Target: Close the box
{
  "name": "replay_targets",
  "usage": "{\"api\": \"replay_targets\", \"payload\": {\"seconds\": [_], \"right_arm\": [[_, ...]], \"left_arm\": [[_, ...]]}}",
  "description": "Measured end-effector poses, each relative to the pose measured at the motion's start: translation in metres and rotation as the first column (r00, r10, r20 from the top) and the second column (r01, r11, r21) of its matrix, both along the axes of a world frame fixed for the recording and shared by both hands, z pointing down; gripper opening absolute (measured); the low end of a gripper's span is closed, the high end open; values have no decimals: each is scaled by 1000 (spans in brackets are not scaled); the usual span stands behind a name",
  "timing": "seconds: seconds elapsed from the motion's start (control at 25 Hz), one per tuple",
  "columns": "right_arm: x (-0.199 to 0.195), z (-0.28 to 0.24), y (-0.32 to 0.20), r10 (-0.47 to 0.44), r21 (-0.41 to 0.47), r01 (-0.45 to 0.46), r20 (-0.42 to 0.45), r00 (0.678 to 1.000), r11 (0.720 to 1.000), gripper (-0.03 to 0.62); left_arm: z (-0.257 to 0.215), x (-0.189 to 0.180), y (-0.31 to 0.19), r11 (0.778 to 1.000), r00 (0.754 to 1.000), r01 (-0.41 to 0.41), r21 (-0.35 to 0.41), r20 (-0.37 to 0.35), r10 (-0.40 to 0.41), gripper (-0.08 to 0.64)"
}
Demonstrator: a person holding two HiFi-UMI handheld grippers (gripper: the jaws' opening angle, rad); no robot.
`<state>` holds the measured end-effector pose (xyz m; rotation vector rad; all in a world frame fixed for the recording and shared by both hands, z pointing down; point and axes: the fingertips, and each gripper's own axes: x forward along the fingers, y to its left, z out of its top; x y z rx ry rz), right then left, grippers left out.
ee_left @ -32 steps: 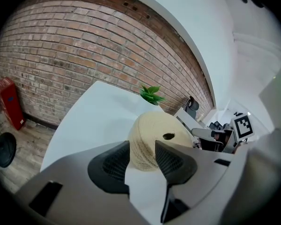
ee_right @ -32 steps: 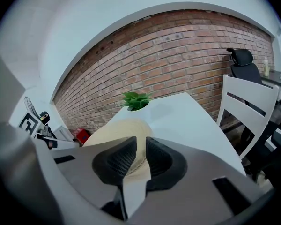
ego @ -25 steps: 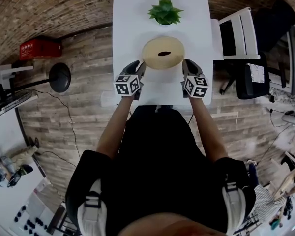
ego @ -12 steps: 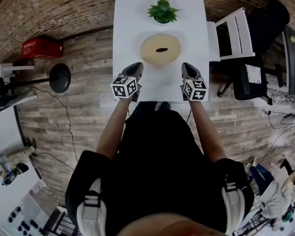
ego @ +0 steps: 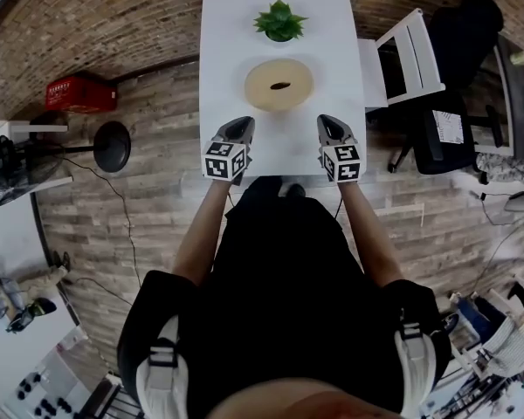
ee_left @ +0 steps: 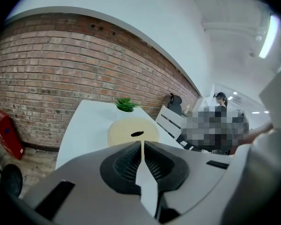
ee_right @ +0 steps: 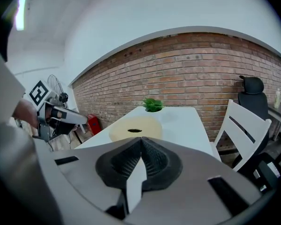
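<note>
A round cream box (ego: 279, 85) with a dark oval hole in its top sits on the white table (ego: 336, 33), its lid down. My left gripper (ego: 242, 126) hovers near the table's front edge, left of the box and clear of it. Its jaws have just closed, meeting tip to tip with nothing between them (ee_left: 142, 143). My right gripper (ego: 327, 123) mirrors it on the right, also shut and empty (ee_right: 141, 138). Both gripper views look over the closed jaws at the box (ee_left: 133, 131) (ee_right: 135, 128) a short way ahead.
A potted green plant (ego: 279, 20) stands behind the box at the table's far end. A white chair (ego: 402, 55) is beside the table's right edge. On the wooden floor to the left are a black round stool (ego: 111, 145) and a red case (ego: 80, 92).
Both grippers drew back from the box's sides toward the table's near edge and rose a little. Their jaws, spread beside the box before, are now shut. The box stayed in place.
</note>
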<state>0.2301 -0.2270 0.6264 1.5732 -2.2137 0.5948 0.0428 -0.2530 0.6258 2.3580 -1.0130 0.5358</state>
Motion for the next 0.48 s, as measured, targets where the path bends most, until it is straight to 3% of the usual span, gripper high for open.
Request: {"api": "replay_targets", "payload": {"seconds": [0.12,0.48], "right_arm": [[-2,1,15,-45,-4,45,-26,999,999,-2],[1,0,47,-52,-3,52,-6,999,999,-2]], "left_arm": [[-5,5,11,1000,1000,-8,1,-1,8,35],[-13,14,43,1000,999,-24,14,24,24,35]]}}
